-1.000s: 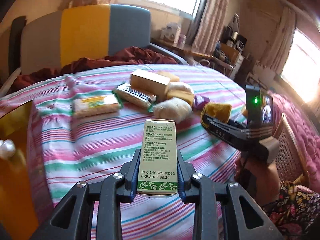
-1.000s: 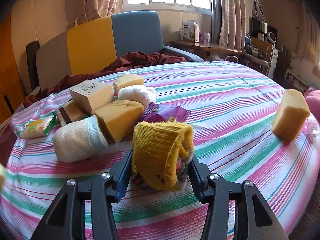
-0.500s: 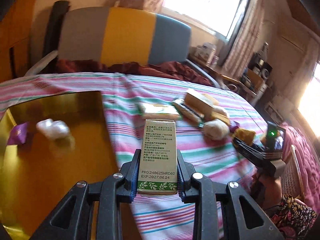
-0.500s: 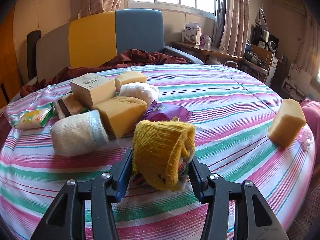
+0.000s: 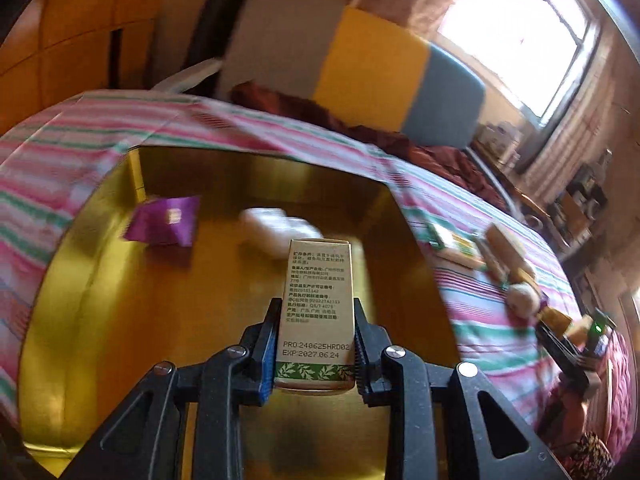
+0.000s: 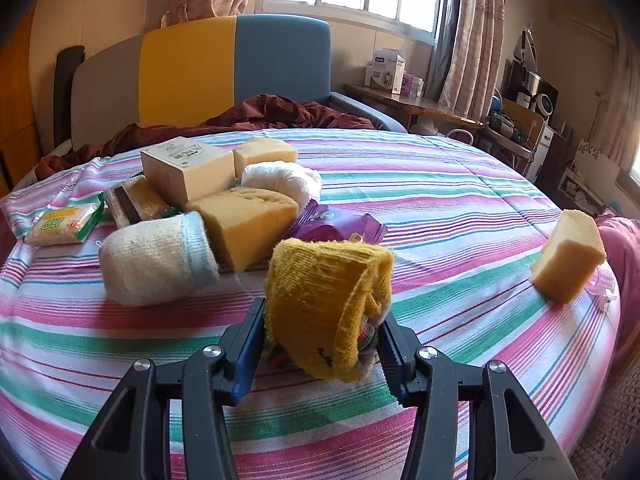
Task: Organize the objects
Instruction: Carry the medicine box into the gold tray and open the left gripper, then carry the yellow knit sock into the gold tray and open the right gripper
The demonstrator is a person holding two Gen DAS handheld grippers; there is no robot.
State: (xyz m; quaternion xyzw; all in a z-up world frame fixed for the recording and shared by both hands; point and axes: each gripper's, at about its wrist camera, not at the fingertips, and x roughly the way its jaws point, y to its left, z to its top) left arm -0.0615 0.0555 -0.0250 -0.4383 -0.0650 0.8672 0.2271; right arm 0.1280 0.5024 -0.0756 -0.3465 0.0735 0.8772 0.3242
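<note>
My left gripper [image 5: 315,354] is shut on a slim beige carton with green leaf print [image 5: 318,304] and holds it over a gold box [image 5: 100,280]. Inside the box lie a purple sachet [image 5: 164,220] and a blurred white roll [image 5: 276,226]. My right gripper [image 6: 322,338] is shut on a rolled yellow sock [image 6: 324,288] just above the striped cloth [image 6: 440,208]. Behind it sits a pile: a white sock roll [image 6: 154,258], a yellow sponge [image 6: 246,222], a beige carton [image 6: 188,170], a purple packet [image 6: 340,224], a white bundle [image 6: 282,180]. The right gripper [image 5: 576,346] shows small at the left wrist view's right edge.
A lone yellow sponge [image 6: 568,256] rests at the cloth's right edge beside pink bedding [image 6: 624,256]. A green-and-yellow packet [image 6: 64,222] and a brown packet [image 6: 134,200] lie left of the pile. A grey, yellow and blue chair [image 6: 216,76] stands behind, with dark red fabric [image 6: 276,114] on it.
My left gripper has swung left with the slim carton, from over the striped cloth to over the gold box, and rolled. The right gripper with the yellow sock has stayed put.
</note>
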